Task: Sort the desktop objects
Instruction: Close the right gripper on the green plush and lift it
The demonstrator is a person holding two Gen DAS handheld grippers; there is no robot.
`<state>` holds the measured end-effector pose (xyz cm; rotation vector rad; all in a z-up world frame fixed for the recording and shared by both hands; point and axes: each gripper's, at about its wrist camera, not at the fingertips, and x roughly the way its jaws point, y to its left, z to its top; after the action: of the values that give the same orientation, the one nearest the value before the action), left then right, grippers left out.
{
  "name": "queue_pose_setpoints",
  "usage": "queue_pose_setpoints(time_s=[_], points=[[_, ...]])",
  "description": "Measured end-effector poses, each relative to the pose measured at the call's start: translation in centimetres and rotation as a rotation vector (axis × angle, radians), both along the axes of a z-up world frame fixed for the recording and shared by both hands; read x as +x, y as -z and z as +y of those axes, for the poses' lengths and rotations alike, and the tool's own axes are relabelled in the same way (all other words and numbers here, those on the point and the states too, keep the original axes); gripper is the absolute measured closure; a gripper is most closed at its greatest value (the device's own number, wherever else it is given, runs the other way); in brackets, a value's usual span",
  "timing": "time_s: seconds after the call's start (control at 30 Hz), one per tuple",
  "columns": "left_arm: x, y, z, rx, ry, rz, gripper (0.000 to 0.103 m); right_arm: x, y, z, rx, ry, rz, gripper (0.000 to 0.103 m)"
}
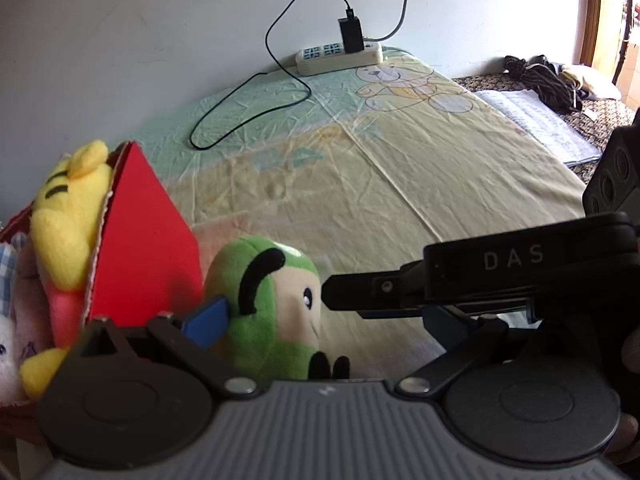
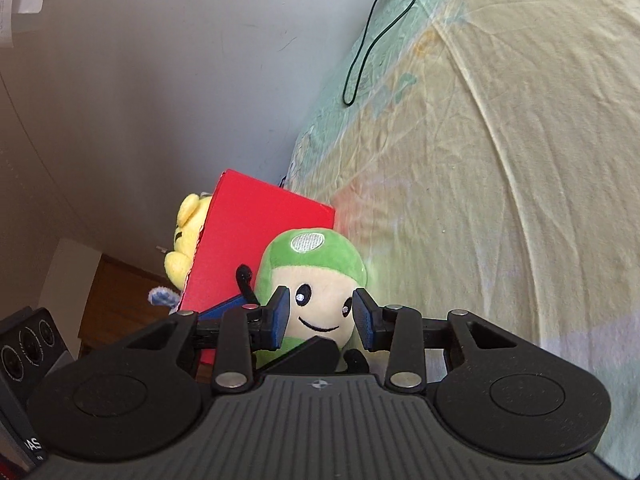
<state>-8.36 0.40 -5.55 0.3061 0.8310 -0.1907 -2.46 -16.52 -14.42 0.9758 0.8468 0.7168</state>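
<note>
A green plush toy with a cream face stands upright on the sheet, against the red box. My left gripper is wide open. Its blue left pad touches the toy's back by the box, and its right finger is hidden behind the other tool. My right gripper points at the toy's face. It is open with a narrow gap, its blue pads level with the eyes and the tip just meeting the face.
The red box holds a yellow plush and a pale plush. A power strip and a black cable lie far back on the sheet. Papers and a dark bundle lie at the right.
</note>
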Motion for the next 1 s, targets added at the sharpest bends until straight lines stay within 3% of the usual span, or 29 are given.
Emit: queue_pose_setpoints(time_s=[0.2,0.37,0.43,0.57,0.9,1.0], points=[[-0.7,0.5,-0.7,0.060,-0.073,-0.046,0.001,1.8,0.5,0.8,0.007,-0.120,-0.011,0.064],[-1.1,0.5,-0.6,0.041,-0.092,-0.047,0.001,2.9,0.7,1.2,0.047,-0.185,-0.019,0.063],[-0.9,0.9,-0.7,0.053,-0.088,-0.040,0.001,3.5,0.9,1.5,0.034,-0.188,-0.020,0.053],[-0.4,1.2,-1.0,0.083,-0.089,-0.049,0.001,4.3,1.1,1.9,0.050,-0.195,-0.025,0.052],[-1.4,0.1,-1.6,0.001,-0.035,-0.034,0.002,2.8,-0.4,0.7,0.041,-0.195,-0.068,0.059],[-1.9,-0.6,-2.2,-0.080,0.003,-0.013,0.002,1.7,-1.0,-1.3,0.028,-0.147,-0.054,0.059]])
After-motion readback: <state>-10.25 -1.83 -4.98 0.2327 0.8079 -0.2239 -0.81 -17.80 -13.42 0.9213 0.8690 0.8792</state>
